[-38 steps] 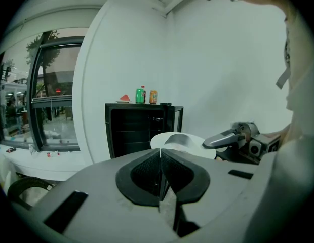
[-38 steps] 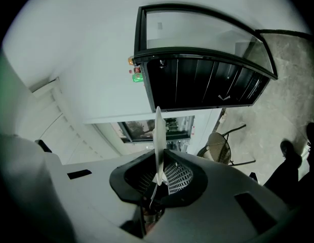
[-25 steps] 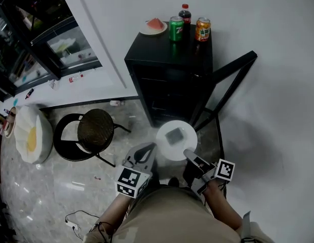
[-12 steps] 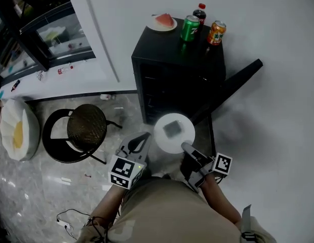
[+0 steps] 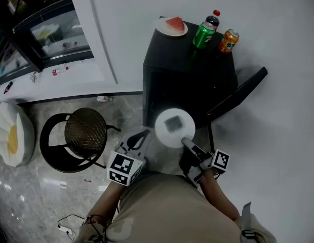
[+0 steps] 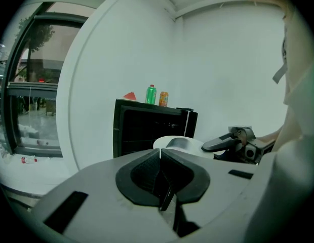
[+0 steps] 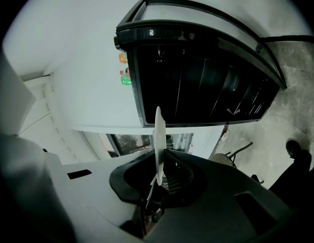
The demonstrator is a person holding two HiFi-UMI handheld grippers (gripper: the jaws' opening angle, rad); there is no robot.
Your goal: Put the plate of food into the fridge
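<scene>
left claw jaws together, nothing in them | right claw clamped on near rim of white plate, held flat just in front of black fridge | plate probably stiff, slick, breakable; a single-edge grip could tip, so keep it level

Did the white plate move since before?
Yes. The white plate in the right tongs has come closer to the black fridge, now overlapping its front.
</scene>
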